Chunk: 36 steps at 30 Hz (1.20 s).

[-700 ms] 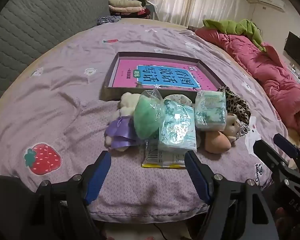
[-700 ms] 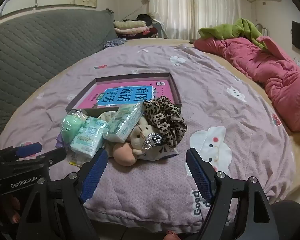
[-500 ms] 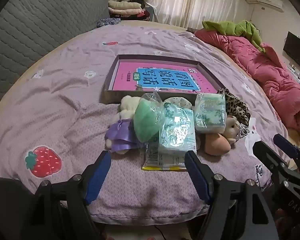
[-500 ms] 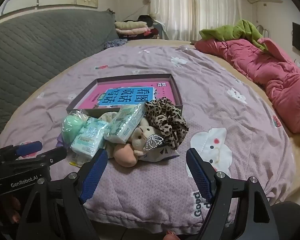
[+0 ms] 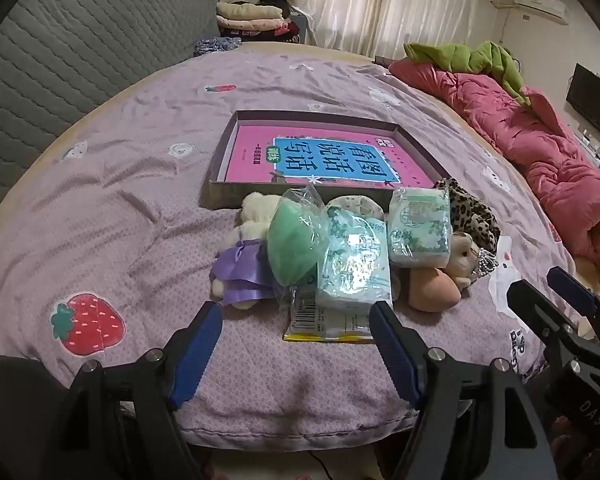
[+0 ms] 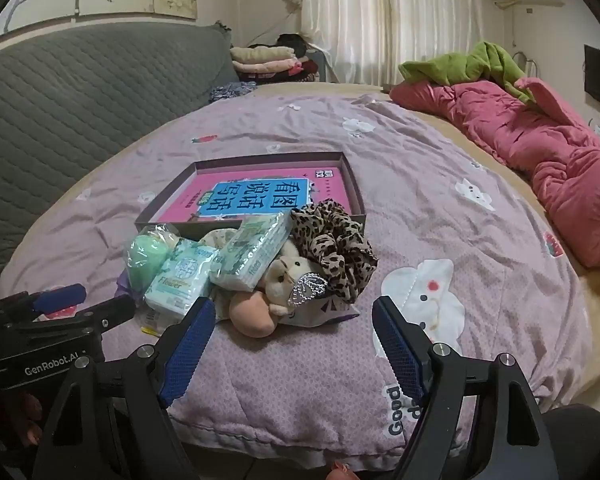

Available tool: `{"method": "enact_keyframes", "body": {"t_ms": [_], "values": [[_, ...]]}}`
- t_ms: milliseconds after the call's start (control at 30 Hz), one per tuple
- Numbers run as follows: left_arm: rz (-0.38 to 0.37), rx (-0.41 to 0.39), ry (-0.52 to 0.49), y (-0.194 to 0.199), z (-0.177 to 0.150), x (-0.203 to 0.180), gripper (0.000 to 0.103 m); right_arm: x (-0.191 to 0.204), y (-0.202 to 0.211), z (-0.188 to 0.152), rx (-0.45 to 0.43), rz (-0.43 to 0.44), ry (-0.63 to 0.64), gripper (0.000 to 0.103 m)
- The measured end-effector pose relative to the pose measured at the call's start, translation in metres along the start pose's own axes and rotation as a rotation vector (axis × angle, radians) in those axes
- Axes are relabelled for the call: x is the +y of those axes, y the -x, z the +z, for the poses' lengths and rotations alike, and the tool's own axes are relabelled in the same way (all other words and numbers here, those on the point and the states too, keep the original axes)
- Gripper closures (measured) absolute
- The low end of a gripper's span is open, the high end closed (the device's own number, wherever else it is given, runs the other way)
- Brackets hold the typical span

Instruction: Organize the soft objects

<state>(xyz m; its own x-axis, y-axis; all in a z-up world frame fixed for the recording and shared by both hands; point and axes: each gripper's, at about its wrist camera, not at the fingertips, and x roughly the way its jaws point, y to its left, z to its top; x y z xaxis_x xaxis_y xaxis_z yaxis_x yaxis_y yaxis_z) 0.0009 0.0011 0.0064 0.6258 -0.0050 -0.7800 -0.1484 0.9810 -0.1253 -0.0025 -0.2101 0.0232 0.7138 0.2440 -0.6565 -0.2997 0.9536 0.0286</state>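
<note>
Left gripper (image 5: pixel 296 344) and right gripper (image 6: pixel 290 338) are both open, empty. Risk: glossy tissue packs (image 5: pixel 354 264) may slip, toppling the pile.

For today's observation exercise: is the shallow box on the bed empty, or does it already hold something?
Not empty. The shallow box holds a pink book lying flat; the soft things are piled outside, against its near wall.

My room is dim and evenly lit, with soft daylight through the curtains (image 6: pixel 384 20) at the back. Glare sits on the plastic tissue packs (image 5: pixel 354 264) (white patches). The fisheye bends the bed (image 5: pixel 100 208) round, and black corners frame both views. Focus is sharp, shadows faint.
</note>
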Motion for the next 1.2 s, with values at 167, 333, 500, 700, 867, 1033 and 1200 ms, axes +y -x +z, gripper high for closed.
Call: {"method": "enact_keyframes", "body": {"t_ms": [167, 333, 500, 700, 867, 1033, 1200], "values": [[0.006, -0.009, -0.01, 0.001, -0.0017, -0.0019, 0.028, 0.0002, -0.0012, 0.0005, 0.002, -0.002, -0.004, 0.021], [0.008, -0.012, -0.016, 0.0006, -0.0026, -0.003, 0.028, -0.0019, -0.002, 0.0006, -0.003, 0.002, -0.014, 0.021], [0.008, 0.0, -0.018, -0.0008, -0.0041, -0.0045, 0.028, -0.0031, -0.0018, -0.001, -0.005, -0.003, -0.015, 0.021], [0.006, -0.005, -0.017, -0.001, -0.0043, -0.005, 0.028, -0.0019, -0.0032, -0.0007, -0.006, -0.003, -0.006, 0.021], [0.006, -0.005, -0.025, -0.0003, -0.0031, -0.0057, 0.028, 0.0003, -0.0038, -0.0013, -0.006, -0.009, 0.0, 0.021], [0.008, -0.002, -0.027, -0.0009, -0.0031, -0.0058, 0.028, -0.0005, -0.0035, -0.0012, -0.005, -0.008, -0.004, 0.021], [0.008, -0.004, -0.03, -0.0007, -0.0034, -0.0069, 0.028, 0.0, -0.0044, -0.0021, -0.002, -0.009, 0.005, 0.021]]}}
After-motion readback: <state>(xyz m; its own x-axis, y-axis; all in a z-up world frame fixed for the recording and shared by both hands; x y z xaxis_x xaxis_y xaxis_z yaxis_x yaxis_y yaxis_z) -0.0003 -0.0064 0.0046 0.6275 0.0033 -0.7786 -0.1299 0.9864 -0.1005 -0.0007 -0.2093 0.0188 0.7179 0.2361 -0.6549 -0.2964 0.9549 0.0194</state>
